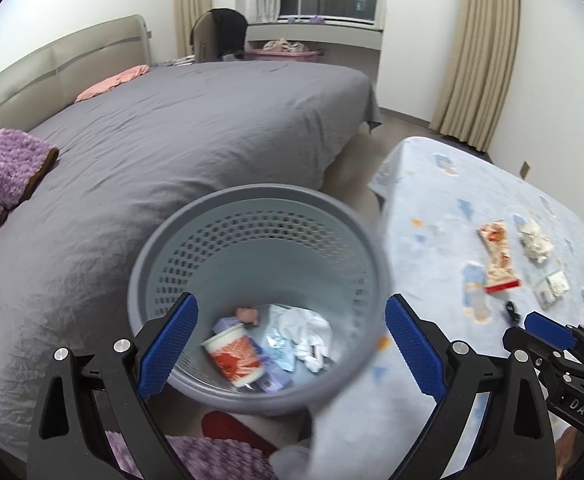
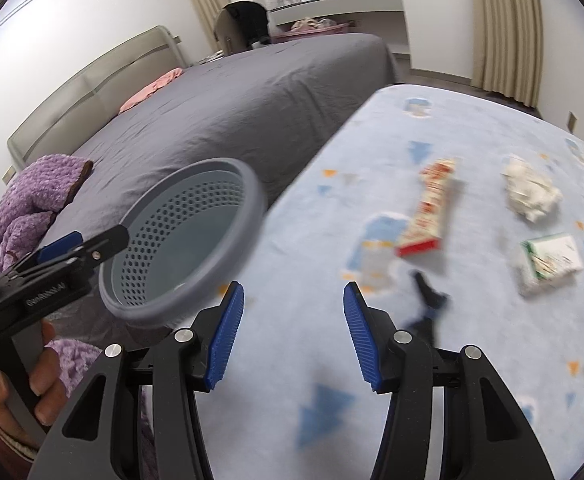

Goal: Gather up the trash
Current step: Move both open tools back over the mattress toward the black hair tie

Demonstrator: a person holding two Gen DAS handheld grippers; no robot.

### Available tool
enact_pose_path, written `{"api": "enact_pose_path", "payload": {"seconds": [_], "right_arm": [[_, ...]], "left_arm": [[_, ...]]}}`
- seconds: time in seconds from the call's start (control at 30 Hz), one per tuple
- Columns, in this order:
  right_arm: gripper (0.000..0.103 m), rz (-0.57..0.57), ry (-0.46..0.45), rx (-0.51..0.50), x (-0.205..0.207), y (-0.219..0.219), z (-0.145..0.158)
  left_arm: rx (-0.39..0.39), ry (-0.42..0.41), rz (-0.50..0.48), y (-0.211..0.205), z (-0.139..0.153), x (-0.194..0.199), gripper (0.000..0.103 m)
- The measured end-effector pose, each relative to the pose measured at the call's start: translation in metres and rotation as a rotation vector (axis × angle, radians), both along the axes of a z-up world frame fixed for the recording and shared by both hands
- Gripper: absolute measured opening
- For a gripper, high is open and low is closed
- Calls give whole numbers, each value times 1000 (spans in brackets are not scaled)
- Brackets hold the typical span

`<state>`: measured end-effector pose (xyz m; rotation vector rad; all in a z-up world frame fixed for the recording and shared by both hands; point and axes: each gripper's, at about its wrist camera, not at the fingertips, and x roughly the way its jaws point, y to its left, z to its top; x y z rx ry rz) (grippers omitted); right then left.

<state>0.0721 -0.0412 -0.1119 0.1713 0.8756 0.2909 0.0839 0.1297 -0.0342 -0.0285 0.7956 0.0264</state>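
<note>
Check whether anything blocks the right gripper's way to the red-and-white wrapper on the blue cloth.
Nothing visible does. The right gripper is empty, jaws apart, with bare cloth ahead; the red-and-white wrapper lies up-right, and a small dark object lies just below it.

Near part of the counter (image 2: 292,360) ahead of the right tongs (image 2: 294,334) is bare, open path. Farther on: red-white wrapper (image 2: 428,208), crumpled tissue (image 2: 532,192), green-edged packet (image 2: 552,260), small black item (image 2: 428,292). Grey wastebasket (image 2: 179,240) blocks left edge beside the bed (image 2: 231,112).

Right gripper (image 2: 294,332) hangs half open, empty, over the blue cloth's (image 2: 332,360) near edge. Wrapper (image 2: 428,208), tissue wad (image 2: 530,192), small carton (image 2: 552,260) and a dark clip (image 2: 430,300) sit mid-cloth. Bin (image 2: 187,240) sits off its left edge.
</note>
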Motion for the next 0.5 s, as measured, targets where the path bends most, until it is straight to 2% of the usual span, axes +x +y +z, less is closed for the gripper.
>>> {"api": "enact_pose_path", "payload": {"seconds": [0.27, 0.5], "right_arm": [[52, -84, -1, -35, -32, -66, 2], [53, -167, 4, -52, -54, -124, -5]], "left_arm": [[-11, 4, -81, -56, 5, -15, 93], [0, 49, -172, -117, -11, -19, 93]]}}
